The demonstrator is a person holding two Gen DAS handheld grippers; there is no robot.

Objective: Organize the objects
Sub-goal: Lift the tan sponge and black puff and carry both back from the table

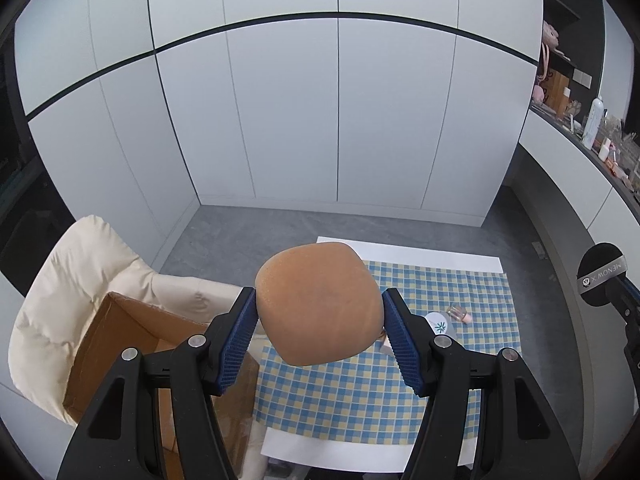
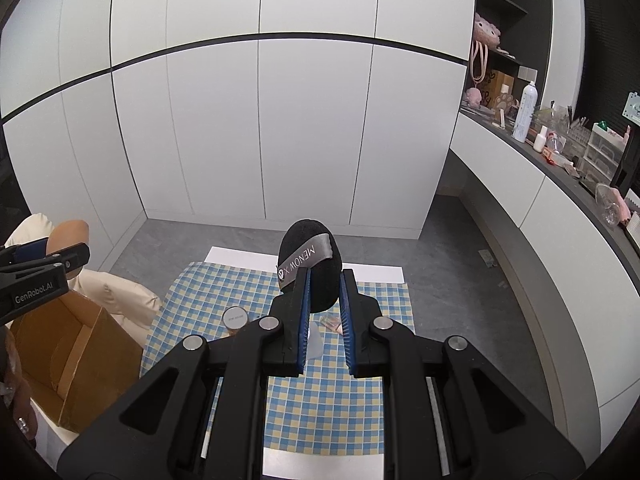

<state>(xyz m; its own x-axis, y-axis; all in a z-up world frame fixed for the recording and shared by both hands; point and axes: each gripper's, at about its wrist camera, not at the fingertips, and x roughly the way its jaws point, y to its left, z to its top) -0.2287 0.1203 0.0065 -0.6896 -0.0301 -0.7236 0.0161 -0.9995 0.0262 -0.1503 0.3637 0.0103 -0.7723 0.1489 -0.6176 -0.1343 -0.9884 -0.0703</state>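
Left hand-held gripper (image 1: 320, 334) is about half open w/ both pads clamped on a tan sponge puff (image 1: 318, 304), held in the air above the checked cloth (image 1: 360, 392). Right hand-held gripper (image 2: 325, 322) is squeezed nearly closed on a black puff (image 2: 310, 264) w/ grey ribbon, also aloft. Cardboard box (image 1: 120, 340) sits at left on a cream cushion (image 1: 72, 280).
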